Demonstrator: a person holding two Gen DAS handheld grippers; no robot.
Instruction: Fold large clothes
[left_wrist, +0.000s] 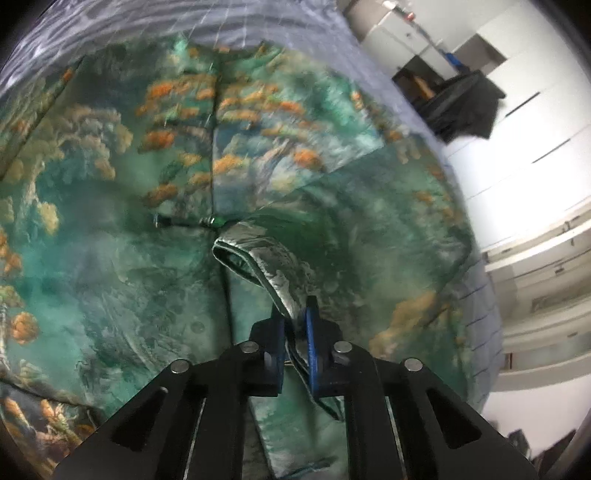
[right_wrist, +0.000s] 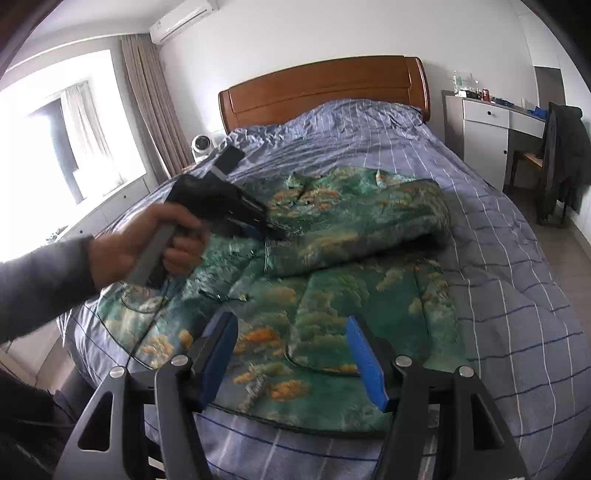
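1 jacket (right_wrist: 332, 295), 1 bed (right_wrist: 498, 258), 2 grippers: left (left_wrist: 295, 328), right (right_wrist: 291, 354).

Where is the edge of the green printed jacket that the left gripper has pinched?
In the left wrist view, the jacket edge rises between the shut left gripper fingers, low centre, above the jacket spread on the blue checked bedspread.

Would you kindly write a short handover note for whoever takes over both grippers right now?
Left gripper: shut on a fold of the green printed jacket, lifted over its middle.
Right gripper: open, holding nothing, hovering above the jacket's near hem.
The jacket lies spread on the blue checked bed; one side is already folded across the middle.
Left to do: lay the held part down, then fold the rest, probably from the near hem.
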